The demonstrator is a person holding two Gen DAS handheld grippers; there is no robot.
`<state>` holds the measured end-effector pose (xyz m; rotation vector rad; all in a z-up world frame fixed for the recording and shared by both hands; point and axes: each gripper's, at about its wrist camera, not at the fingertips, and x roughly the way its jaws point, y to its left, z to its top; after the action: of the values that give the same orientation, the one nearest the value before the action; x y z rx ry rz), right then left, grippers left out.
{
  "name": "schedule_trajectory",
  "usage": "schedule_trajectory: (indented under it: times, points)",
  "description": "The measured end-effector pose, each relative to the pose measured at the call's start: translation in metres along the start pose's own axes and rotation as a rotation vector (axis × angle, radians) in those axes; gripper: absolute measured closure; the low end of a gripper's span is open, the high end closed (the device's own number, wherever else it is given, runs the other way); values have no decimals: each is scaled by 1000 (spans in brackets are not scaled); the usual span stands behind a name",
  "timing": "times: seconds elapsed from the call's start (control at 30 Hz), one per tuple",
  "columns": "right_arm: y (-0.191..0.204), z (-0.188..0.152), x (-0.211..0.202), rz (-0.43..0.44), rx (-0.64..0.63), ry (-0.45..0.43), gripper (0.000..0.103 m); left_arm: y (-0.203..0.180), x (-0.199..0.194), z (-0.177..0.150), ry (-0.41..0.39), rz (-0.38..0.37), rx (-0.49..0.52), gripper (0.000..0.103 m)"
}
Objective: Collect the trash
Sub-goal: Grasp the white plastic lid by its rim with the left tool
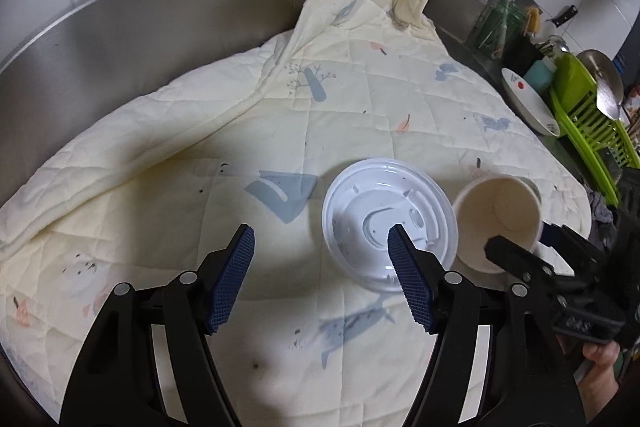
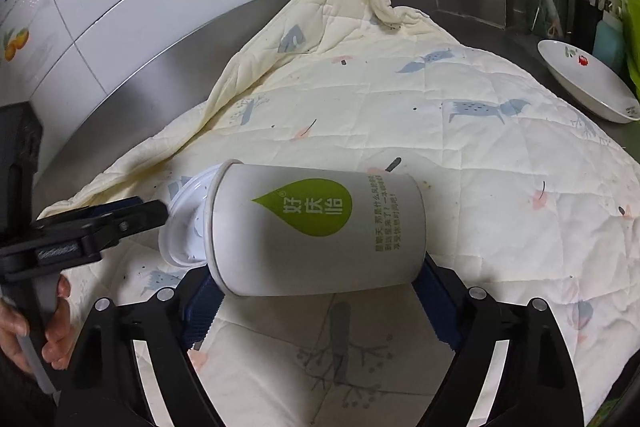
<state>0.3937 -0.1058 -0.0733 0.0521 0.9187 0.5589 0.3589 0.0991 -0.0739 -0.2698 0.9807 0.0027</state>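
White paper cup (image 2: 316,227), green teardrop logo.

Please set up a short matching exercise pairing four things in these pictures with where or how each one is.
Things:
1. paper cup
2. plastic lid
3. white bowl
4. left gripper

Places or states:
A. resting flat on the quilted cloth, beside the cup's mouth
B. open, holding nothing, one finger above the lid
C. on its side between the right gripper's fingers
D. leaning at the far right by the green rack

Pairs: 1-C, 2-A, 3-D, 4-B
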Motion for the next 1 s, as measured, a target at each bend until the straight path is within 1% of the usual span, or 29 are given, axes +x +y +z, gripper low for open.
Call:
schedule_trajectory:
  times: [0.1,0.23,0.37,0.43,0.5,0.57,0.6,0.67,0.73,0.83,1.0]
  points:
    - [1,-3,-5,-6,-18,-5,21,0,10,3,16,-11,-2,41]
    - [0,-9,-14,-17,-31,-14,21,-1,20,4,29,-12,2,42]
    - [-4,-16,-26,-15,-22,-23,21,-4,26,5,29,-20,12,49]
    - [-6,-20,-32,-12,-13,-28,21,-6,27,6,26,-31,23,56]
    - [-8,-24,-38,-12,-4,-32,21,-8,27,6,31,-54,25,69]
    - [-9,-28,-41,-12,6,-32,21,-10,26,5,29,-57,29,74]
    - [-10,-29,-43,-12,12,-32,21,-13,24,5,25,-48,34,80]
    - [-10,-33,-47,-6,23,-36,21,-13,23,3,37,-62,29,95]
    - [-9,-38,-53,-1,29,-43,21,-13,20,-1,41,-69,15,96]
    - [-6,-44,-62,7,34,-52,21,-15,11,-8,27,-71,22,97]
    - [-3,-57,-74,9,41,-61,22,-19,-8,-20,10,-95,37,98]
